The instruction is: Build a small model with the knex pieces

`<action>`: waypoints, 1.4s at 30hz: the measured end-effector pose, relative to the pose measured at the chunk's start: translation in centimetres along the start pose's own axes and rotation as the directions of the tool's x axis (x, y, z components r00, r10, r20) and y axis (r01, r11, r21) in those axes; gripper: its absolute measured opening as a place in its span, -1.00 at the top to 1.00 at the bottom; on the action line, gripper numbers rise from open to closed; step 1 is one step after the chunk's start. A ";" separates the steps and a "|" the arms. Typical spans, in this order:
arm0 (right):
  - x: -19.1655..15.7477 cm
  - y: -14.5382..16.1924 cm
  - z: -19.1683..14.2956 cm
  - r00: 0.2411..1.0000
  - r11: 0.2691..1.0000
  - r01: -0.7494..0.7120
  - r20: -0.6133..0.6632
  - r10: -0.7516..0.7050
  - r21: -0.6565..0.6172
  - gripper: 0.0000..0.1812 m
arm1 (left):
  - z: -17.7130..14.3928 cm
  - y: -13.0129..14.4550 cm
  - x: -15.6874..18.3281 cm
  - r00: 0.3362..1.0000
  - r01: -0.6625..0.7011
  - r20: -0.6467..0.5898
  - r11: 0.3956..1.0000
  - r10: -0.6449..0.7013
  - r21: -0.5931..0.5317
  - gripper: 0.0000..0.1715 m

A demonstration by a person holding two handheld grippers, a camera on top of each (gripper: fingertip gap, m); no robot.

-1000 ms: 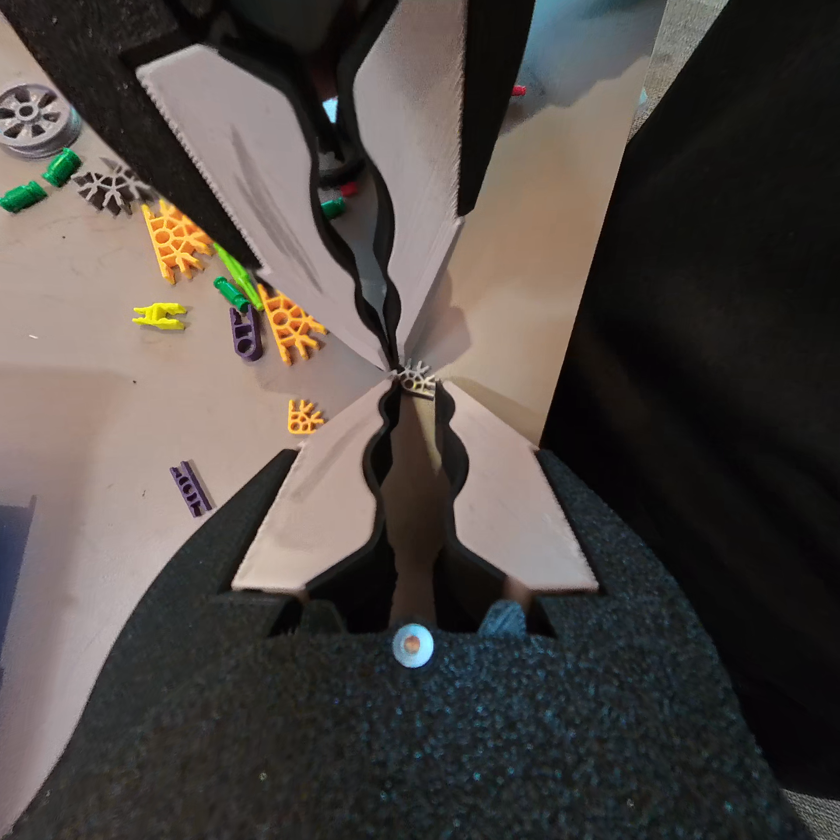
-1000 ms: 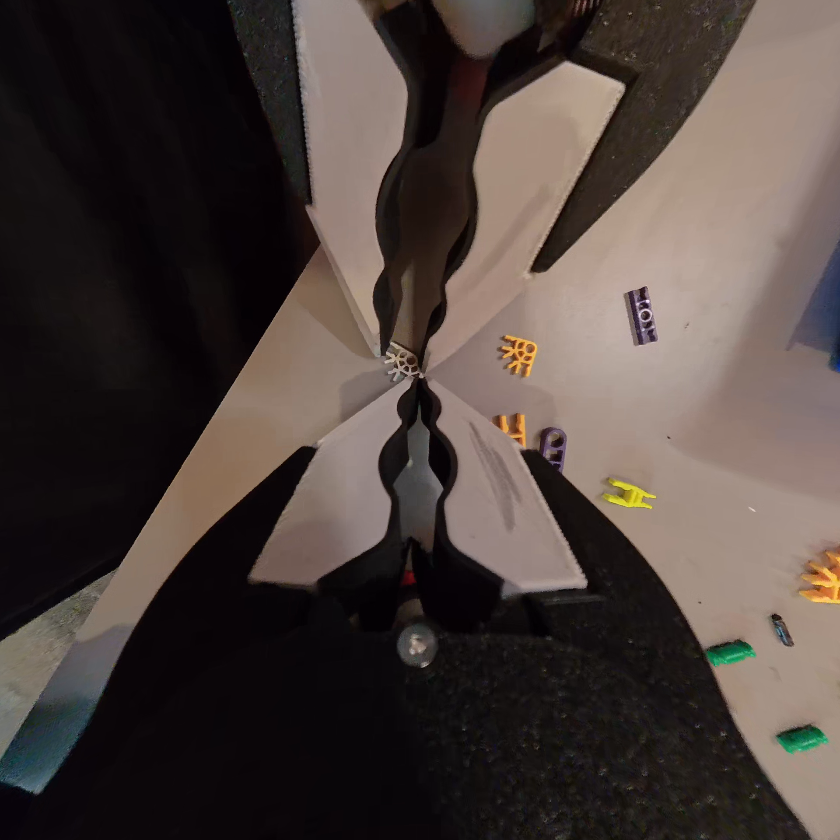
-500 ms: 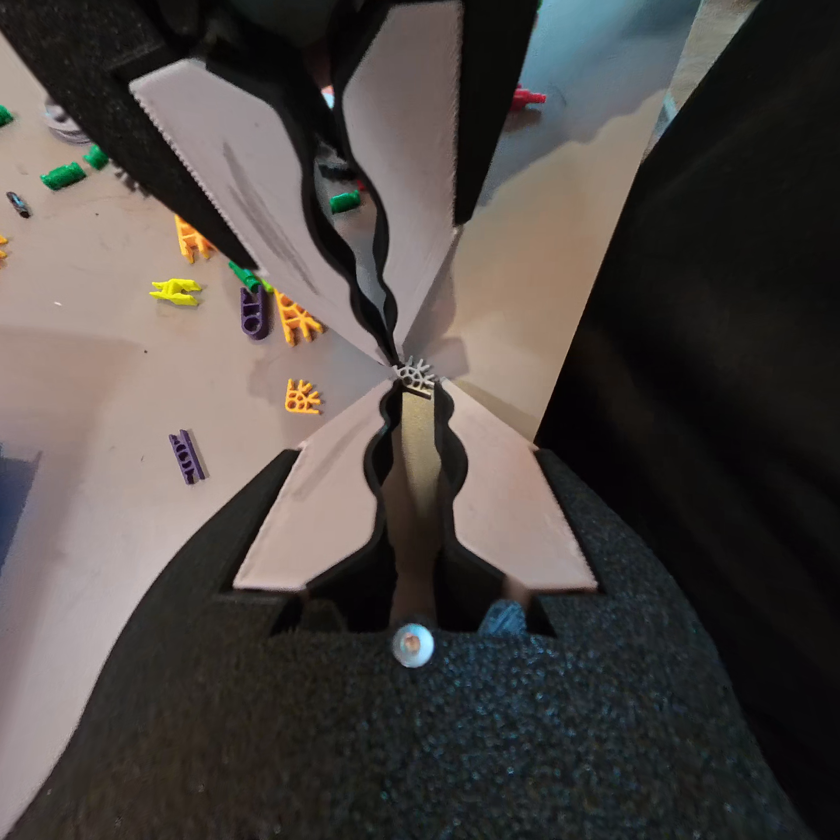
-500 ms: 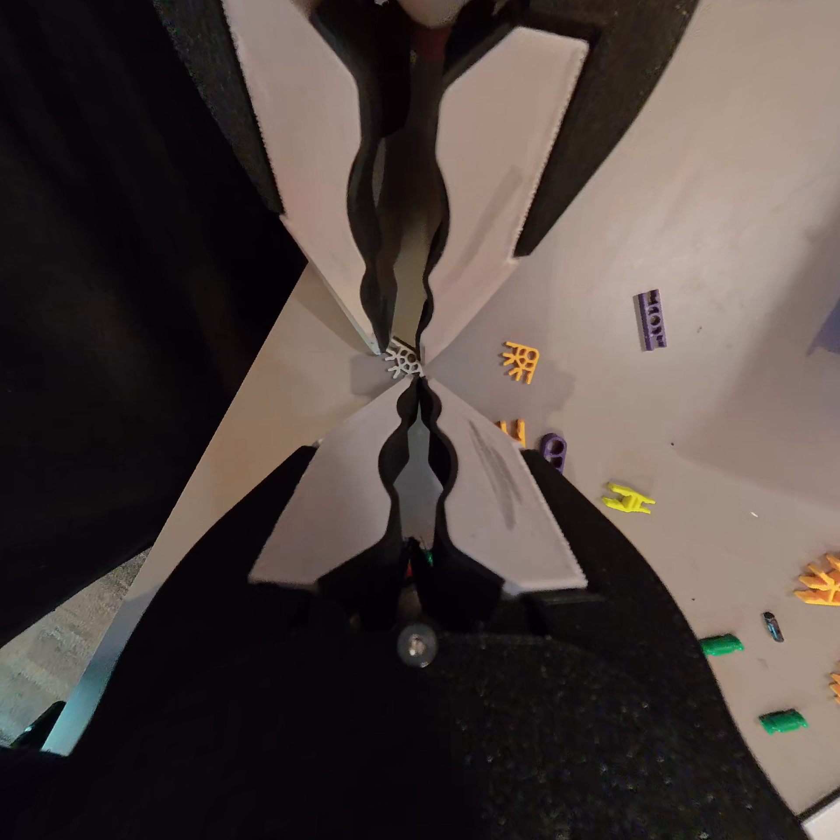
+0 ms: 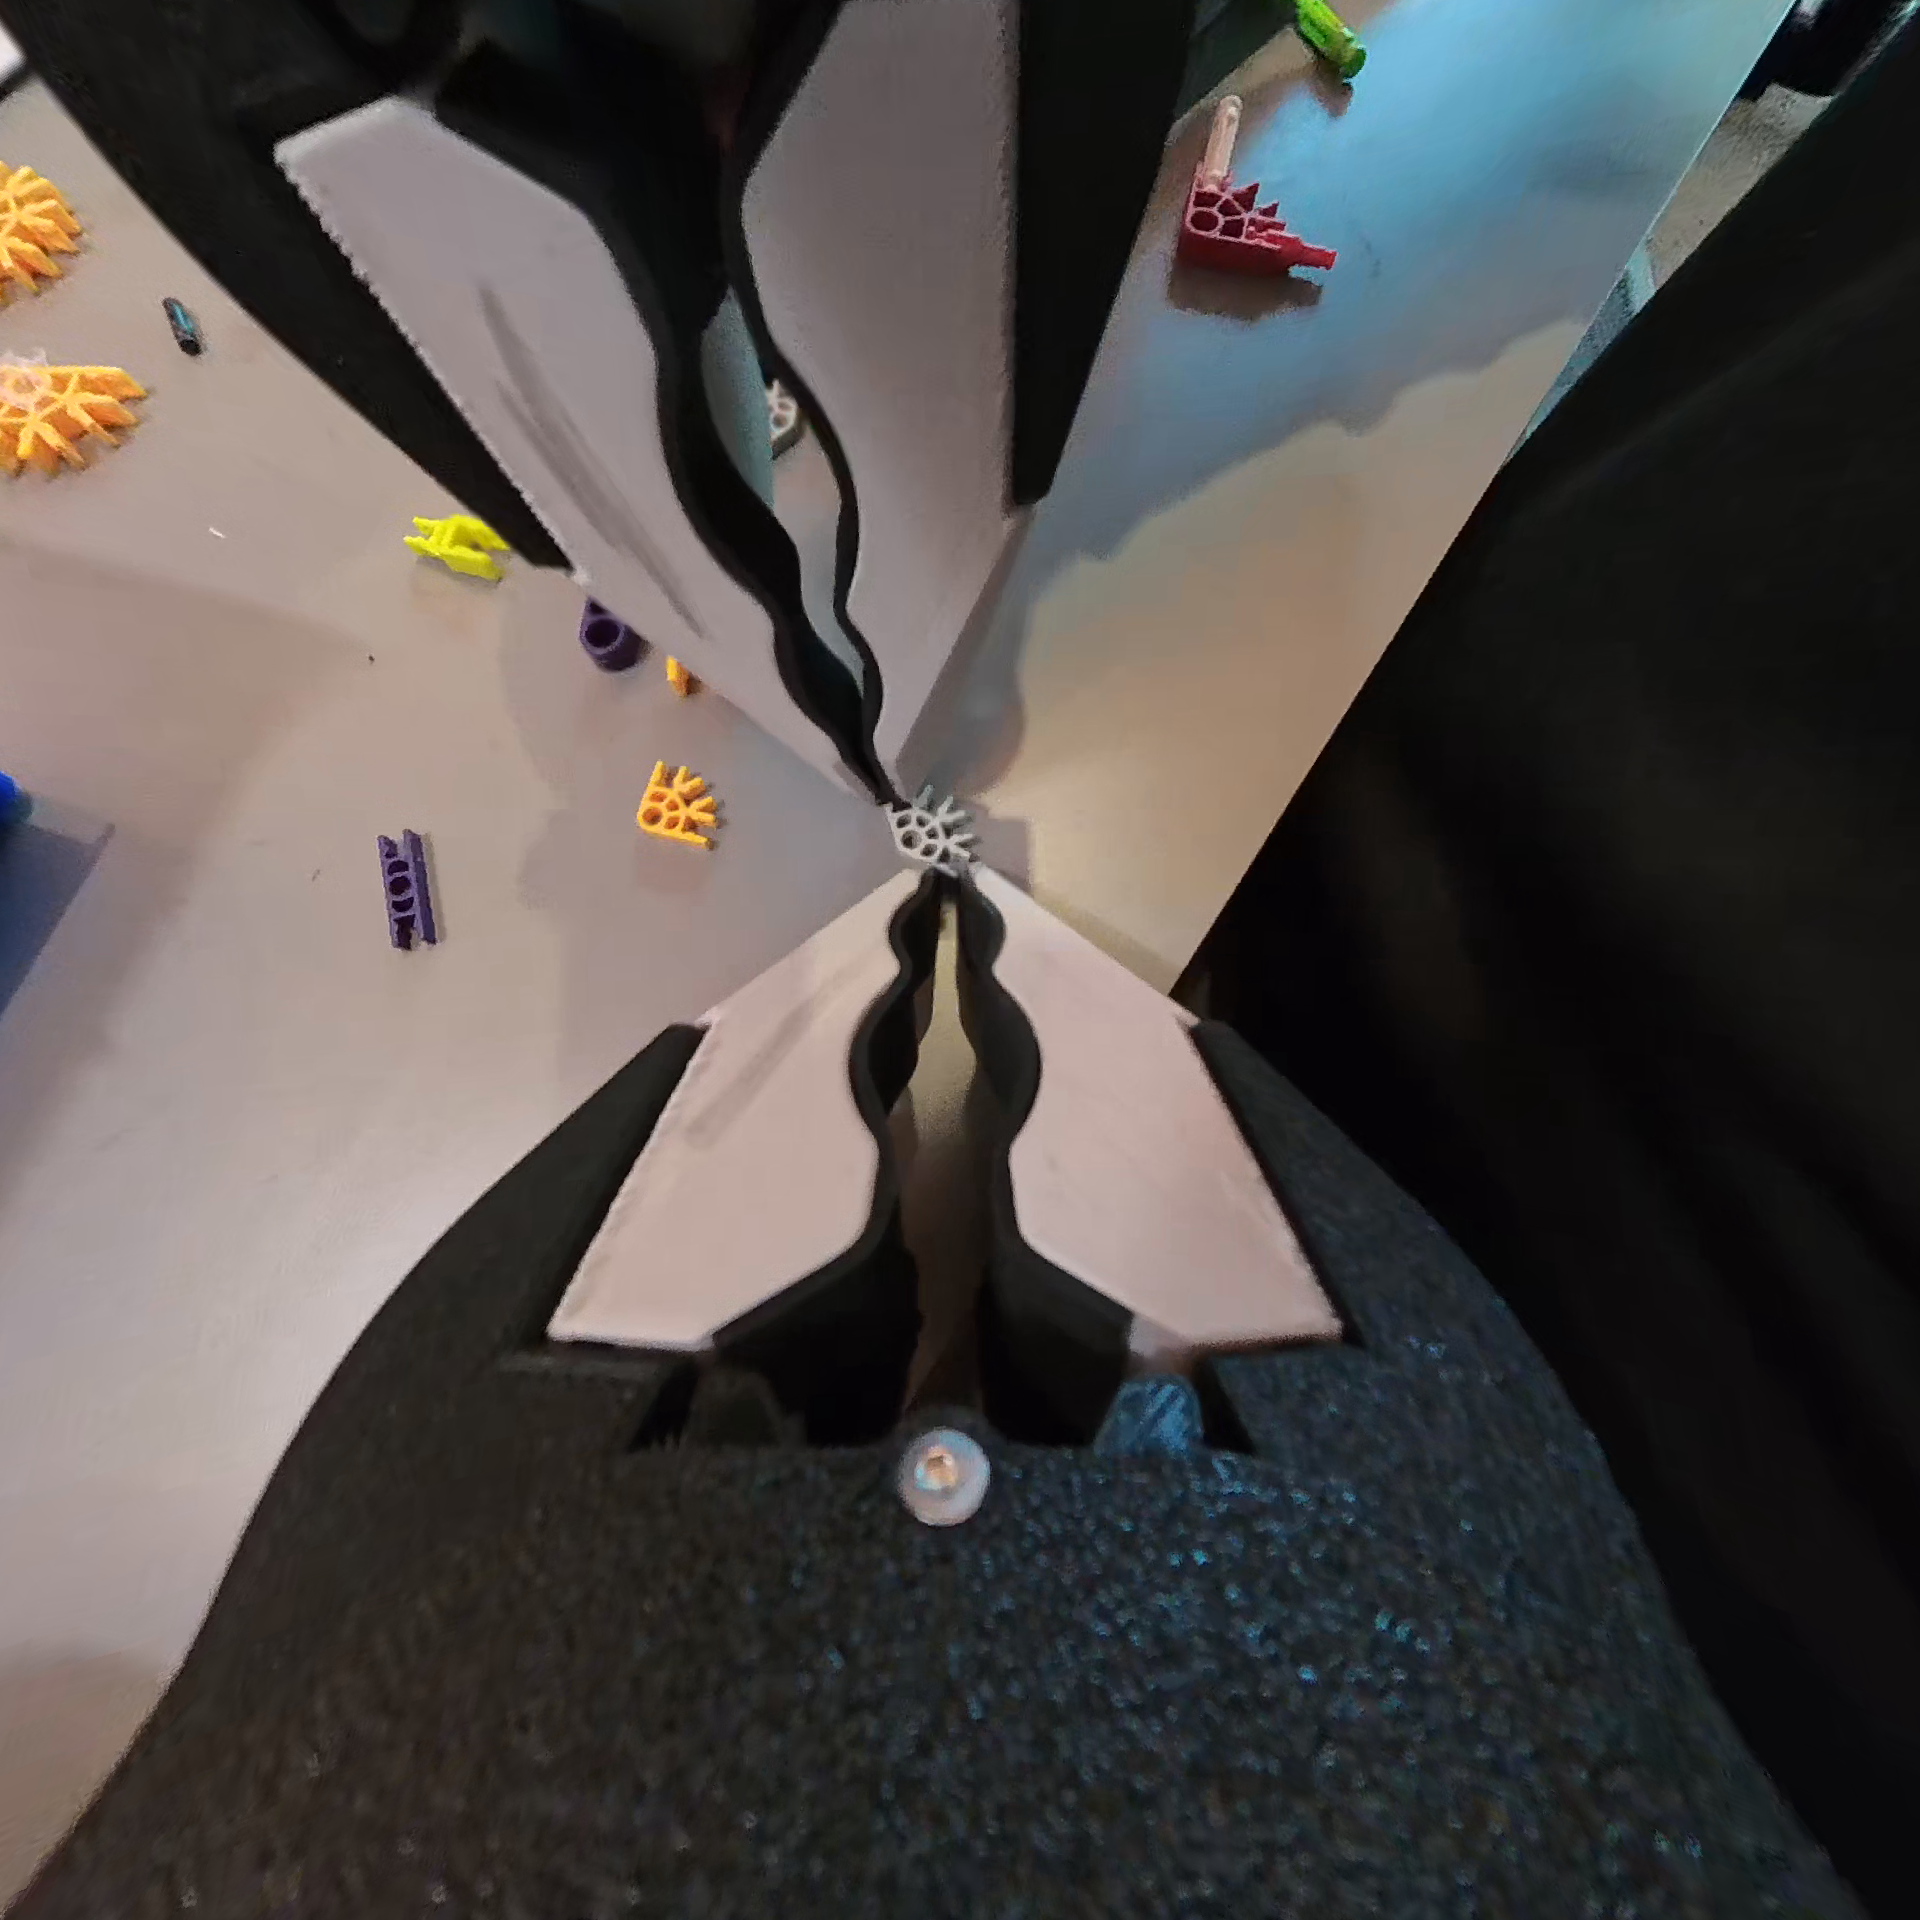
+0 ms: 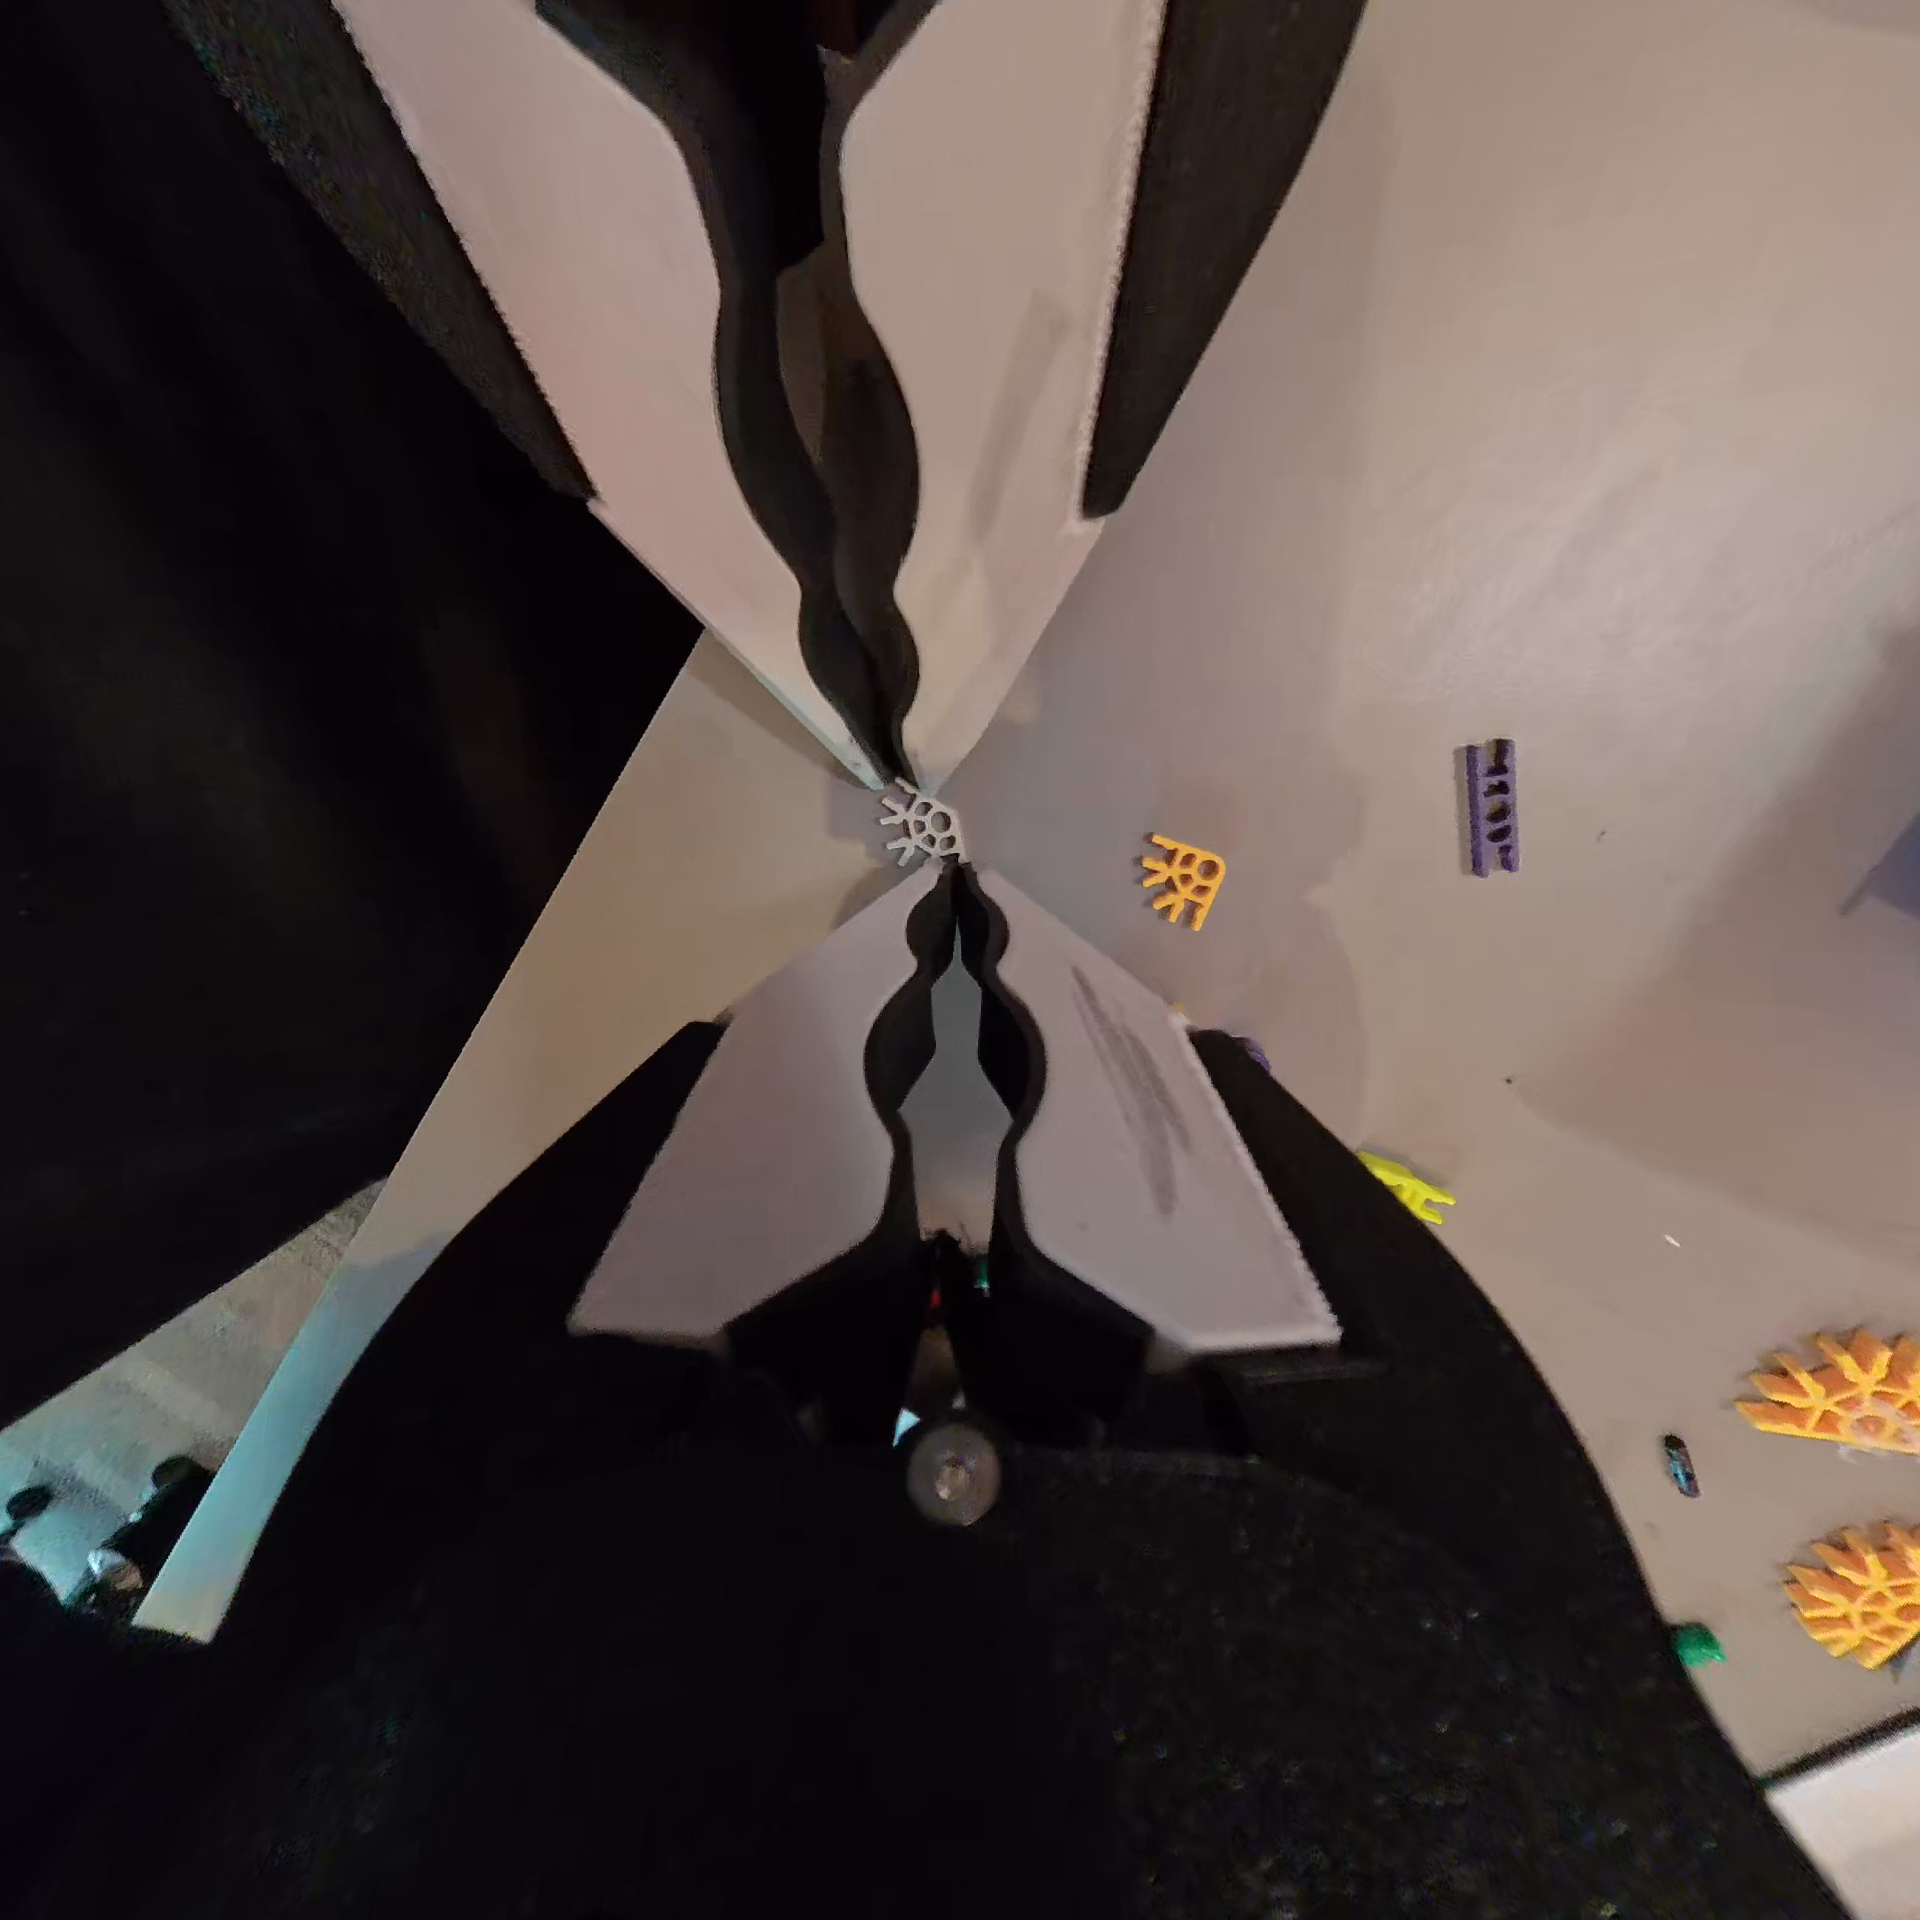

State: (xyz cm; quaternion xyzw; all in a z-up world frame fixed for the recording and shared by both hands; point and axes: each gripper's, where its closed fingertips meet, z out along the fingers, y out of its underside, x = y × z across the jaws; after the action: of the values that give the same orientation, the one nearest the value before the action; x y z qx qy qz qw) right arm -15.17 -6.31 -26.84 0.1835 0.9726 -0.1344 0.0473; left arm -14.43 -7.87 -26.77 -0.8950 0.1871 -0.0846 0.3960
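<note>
A small grey spoked connector is pinched between two grippers that meet tip to tip just above the table. My left gripper is shut on its near edge. The right gripper comes in from the top of the left wrist view, shut on the far edge. In the right wrist view the grey connector sits at my right gripper's tips, with the left gripper opposite.
Loose pieces lie on the table: a small orange connector, a purple clip, a yellow piece, orange snowflake connectors and a red connector. The table edge and a person's dark clothing are close by. The grippers are tip to tip, or close to it. My right gripper's tips are some 9 cm from the purple clip.
Both grippers stay shut on the grey connector. The pair has shifted together over the table, so the loose pieces slid in view and the red connector came into the left wrist view.
</note>
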 end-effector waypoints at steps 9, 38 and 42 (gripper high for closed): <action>0.0 0.0 0.1 1.000 1.000 -0.001 0.017 0.002 -0.014 1.00 | 0.0 0.0 0.0 1.000 0.005 0.002 1.000 -0.005 0.031 1.00; -1.8 7.5 -1.6 0.939 0.949 -0.189 -0.235 0.249 0.252 0.95 | 1.5 -1.3 -0.3 0.995 -0.092 0.037 0.993 0.095 -0.078 0.85; -1.7 7.3 -1.6 0.933 0.933 -0.192 -0.239 0.270 0.303 0.96 | 1.6 -1.4 -0.3 0.995 -0.092 0.035 0.993 0.095 -0.075 0.85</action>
State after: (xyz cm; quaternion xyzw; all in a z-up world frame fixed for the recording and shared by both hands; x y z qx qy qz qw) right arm -10.98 0.09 -26.88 0.3193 0.9128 -0.2344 -0.0996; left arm -13.83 -5.84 -26.82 -0.9006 0.2241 -0.0416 0.3701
